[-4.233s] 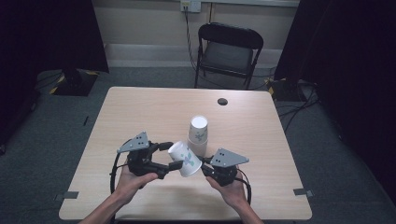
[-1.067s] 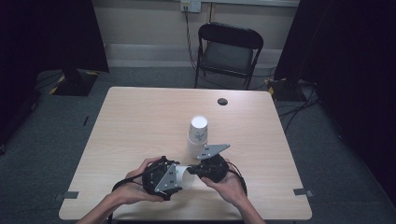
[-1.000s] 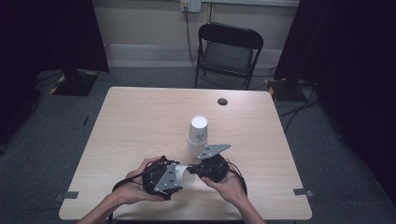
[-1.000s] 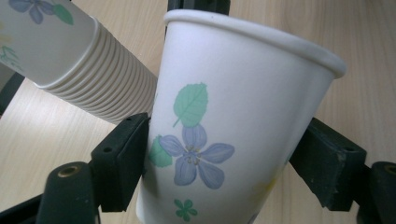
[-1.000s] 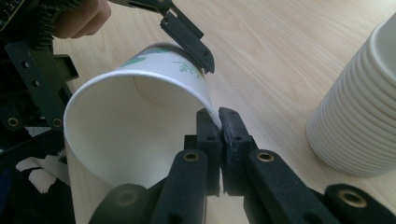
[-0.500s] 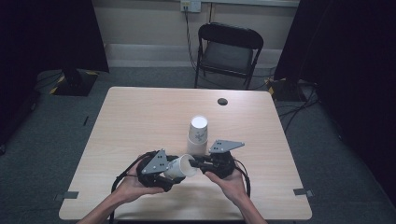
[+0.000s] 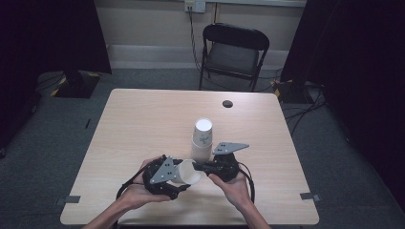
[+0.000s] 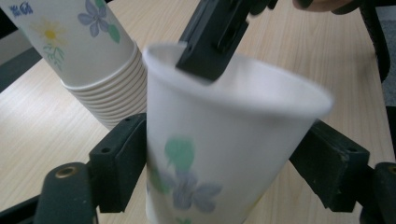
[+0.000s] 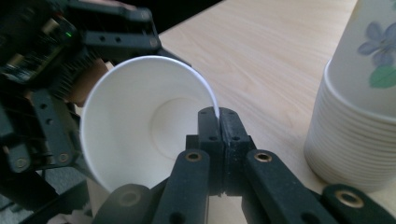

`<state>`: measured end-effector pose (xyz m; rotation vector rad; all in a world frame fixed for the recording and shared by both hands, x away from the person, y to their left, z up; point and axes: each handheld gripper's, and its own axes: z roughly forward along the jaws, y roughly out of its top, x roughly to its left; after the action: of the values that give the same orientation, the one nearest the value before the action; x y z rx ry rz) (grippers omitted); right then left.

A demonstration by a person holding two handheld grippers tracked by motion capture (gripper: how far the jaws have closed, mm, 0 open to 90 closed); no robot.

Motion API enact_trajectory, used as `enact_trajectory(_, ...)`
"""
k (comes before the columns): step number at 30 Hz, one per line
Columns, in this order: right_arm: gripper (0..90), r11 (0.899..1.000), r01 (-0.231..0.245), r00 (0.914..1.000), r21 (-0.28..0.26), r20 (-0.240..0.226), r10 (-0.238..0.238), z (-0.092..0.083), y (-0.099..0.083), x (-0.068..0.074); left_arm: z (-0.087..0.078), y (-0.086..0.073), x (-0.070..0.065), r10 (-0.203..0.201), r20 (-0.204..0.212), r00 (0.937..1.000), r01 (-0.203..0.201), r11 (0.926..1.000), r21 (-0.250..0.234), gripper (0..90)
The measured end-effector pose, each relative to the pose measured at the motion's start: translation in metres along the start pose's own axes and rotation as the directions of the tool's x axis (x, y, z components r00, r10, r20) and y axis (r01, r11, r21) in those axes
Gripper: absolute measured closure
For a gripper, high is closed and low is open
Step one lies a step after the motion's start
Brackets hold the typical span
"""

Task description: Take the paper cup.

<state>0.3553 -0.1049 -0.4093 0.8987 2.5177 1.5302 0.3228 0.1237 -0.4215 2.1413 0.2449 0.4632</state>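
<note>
A white paper cup [image 7: 187, 172] printed with blue and green flowers is held on its side just above the near part of the surface [image 7: 143, 119], its open mouth turned toward the right tool [image 7: 203, 167]. The rim is pinched by the right tool, whose jaws are shut tight on the cup's thin wall, one jaw inside the mouth and one outside. The cup's body lies between the jaws of the left tool [image 7: 180, 179], which have just been opening; in the left gripper view the left jaw is seen against the cup's side, while a gap is visible at the right jaw, so no grip is made there. Just behind the cup an upside-down stack of cups [image 7: 202, 140] with the same flower print stands on the light wooden surface. A small dark round object [image 7: 227, 103] lies near the far edge. Beyond it a black folding chair [image 7: 232, 52] is set on grey carpet, flanked by dark curtains
</note>
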Motion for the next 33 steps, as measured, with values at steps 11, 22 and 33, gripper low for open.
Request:
enact_trajectory(11, 89.7, 0.996, -0.051, 0.9985, 0.071, -0.016, 0.053, 0.012, -0.002, 0.000, 0.003, 0.001, -0.009, 0.088, -0.027, 0.9957, -0.088, 0.9957, 0.029, 21.5)
enact_trajectory(22, 89.7, 0.992, -0.080, 0.9964, 0.103, -0.020, 0.082, 0.013, -0.001, 0.000, 0.003, 0.001, -0.010, 0.122, -0.036, 0.9918, -0.121, 0.9921, 0.031, 23.0)
enact_trajectory(33, 89.2, 0.992, -0.078, 0.9967, 0.094, -0.012, 0.080, 0.015, 0.001, -0.002, 0.002, -0.003, -0.006, 0.084, -0.035, 0.9959, -0.084, 0.9965, 0.005, 28.5)
